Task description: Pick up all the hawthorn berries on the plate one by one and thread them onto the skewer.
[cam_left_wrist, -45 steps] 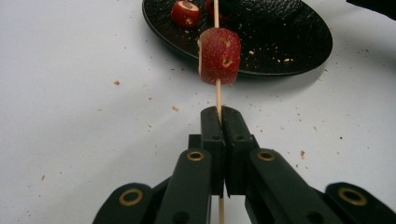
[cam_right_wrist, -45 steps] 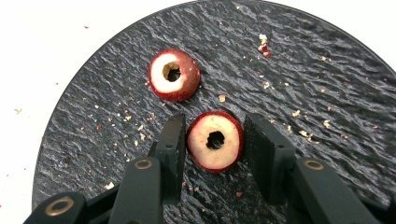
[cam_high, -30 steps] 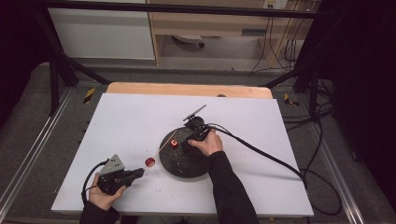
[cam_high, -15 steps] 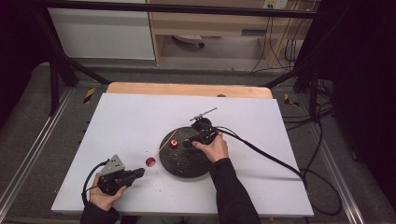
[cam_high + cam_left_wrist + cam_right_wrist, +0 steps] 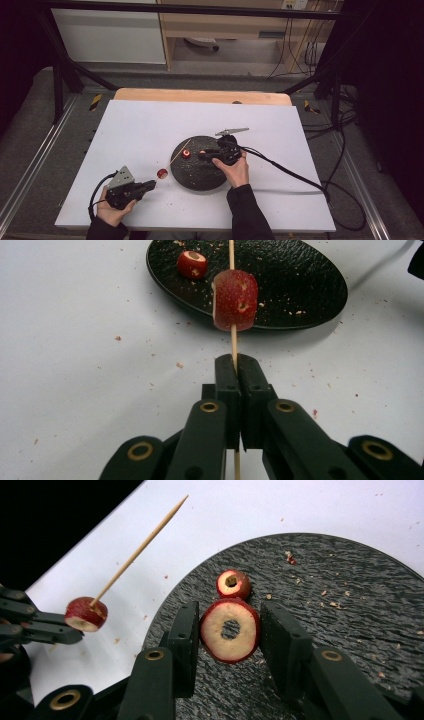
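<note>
My left gripper is shut on a thin wooden skewer near the table's front left. A red fruit piece is threaded on that skewer, whose tip slants up over the black plate. My right gripper hovers above the plate, shut on a cored red fruit slice with its pale cut face toward the camera. A smaller cored fruit piece lies on the plate just beyond it. In the right gripper view the skewer and its fruit stand to the left.
The black plate sits mid-table on a white sheet, with red crumbs scattered around it. The right gripper's cable trails off to the right. A wooden table edge runs along the back.
My right gripper has drifted to the right over the plate with the fruit slice in it. The left gripper and skewer have stayed put.
</note>
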The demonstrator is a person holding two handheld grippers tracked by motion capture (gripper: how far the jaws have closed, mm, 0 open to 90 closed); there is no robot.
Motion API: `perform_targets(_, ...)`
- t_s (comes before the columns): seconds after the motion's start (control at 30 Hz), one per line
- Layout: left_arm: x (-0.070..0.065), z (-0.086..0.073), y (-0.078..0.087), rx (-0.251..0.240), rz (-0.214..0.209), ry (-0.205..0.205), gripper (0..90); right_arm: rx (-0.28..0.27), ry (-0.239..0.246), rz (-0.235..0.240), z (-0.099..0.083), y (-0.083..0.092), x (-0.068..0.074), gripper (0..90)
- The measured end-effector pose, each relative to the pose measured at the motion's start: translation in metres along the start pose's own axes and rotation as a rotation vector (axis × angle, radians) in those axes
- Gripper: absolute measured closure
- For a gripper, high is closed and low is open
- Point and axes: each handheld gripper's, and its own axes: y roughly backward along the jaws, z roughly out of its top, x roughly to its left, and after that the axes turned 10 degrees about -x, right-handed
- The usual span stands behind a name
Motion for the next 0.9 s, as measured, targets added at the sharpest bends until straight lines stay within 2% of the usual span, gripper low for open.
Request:
perform_targets(0.13,-0.001,0.000,-0.001,0.001,-0.005,-0.003,88.3,-0.064,-0.024,0.011,-0.007,0.007,-0.001,61.5)
perform_targets(0.23,-0.003,0.000,-0.002,-0.001,-0.010,-0.006,88.3,-0.125,-0.060,0.026,-0.012,0.012,-0.002,61.5)
perform_targets(0.3,-0.005,0.001,-0.002,-0.006,-0.011,-0.006,88.3,-0.160,-0.091,0.029,-0.017,0.014,-0.003,61.6)
perform_targets(0.53,-0.007,0.001,-0.004,-0.013,-0.009,-0.004,88.3,-0.277,-0.152,0.025,-0.030,0.020,-0.006,61.6)
perform_targets(0.8,-0.010,0.002,-0.006,-0.023,-0.011,-0.005,88.3,-0.412,-0.191,0.022,-0.037,0.023,-0.004,61.7)
perform_targets(0.9,-0.011,0.003,-0.007,-0.024,-0.012,-0.006,88.3,-0.443,-0.200,0.022,-0.039,0.022,-0.002,61.7)
